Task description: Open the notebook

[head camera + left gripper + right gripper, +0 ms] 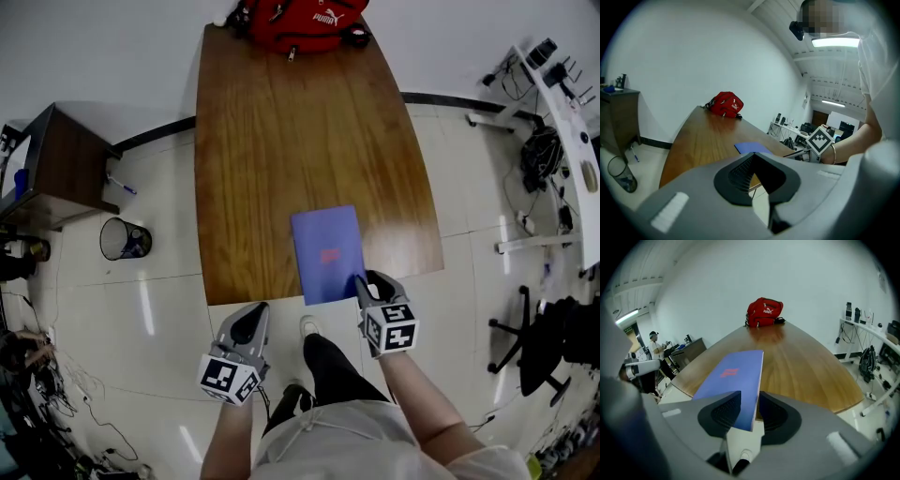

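A closed blue notebook (326,253) with a red mark on its cover lies at the near edge of the long wooden table (281,141). My right gripper (367,281) is at its near right corner. In the right gripper view that corner (733,373) sits between the open jaws of the right gripper (750,408), with a gap beside the right pad. My left gripper (251,314) hangs over the floor just in front of the table edge, left of the notebook. It holds nothing and its tips look closed together (753,157). From the left gripper view the notebook (752,147) lies flat ahead.
A red backpack (300,23) sits at the table's far end. On the floor to the left stand a wire bin (124,238) and a dark side cabinet (66,159). On the right are a white desk with cables (562,103) and an office chair (548,342).
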A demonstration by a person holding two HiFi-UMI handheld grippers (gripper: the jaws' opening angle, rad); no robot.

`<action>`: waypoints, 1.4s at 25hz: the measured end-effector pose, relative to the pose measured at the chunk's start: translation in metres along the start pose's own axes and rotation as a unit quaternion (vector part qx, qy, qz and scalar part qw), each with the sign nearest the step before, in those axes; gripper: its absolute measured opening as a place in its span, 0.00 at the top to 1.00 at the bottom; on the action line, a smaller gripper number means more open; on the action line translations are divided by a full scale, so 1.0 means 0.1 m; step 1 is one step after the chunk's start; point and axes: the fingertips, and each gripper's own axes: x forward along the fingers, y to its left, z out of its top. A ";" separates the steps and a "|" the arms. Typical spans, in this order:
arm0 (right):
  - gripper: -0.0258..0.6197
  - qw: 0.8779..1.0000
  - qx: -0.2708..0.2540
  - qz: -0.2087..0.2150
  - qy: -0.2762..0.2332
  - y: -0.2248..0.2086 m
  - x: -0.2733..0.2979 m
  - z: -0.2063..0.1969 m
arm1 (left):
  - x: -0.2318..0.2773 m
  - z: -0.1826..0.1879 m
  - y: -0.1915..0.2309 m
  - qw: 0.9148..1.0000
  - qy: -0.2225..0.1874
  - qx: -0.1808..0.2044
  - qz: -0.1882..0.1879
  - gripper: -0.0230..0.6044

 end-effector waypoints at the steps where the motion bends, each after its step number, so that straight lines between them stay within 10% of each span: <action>1: 0.77 1.000 0.009 0.001 0.004 -0.01 0.02 -0.03 | 0.03 -0.03 0.01 1.000 0.002 -0.004 -0.001 0.96; 24: 0.95 0.999 0.035 -0.018 -0.033 0.00 -0.20 0.24 | -0.05 0.15 0.03 1.000 -0.006 0.005 -0.027 0.96; 35: 0.95 0.992 -0.043 0.050 -0.105 1.22 -0.70 0.80 | -0.84 0.39 0.08 0.998 -0.057 0.017 0.010 0.96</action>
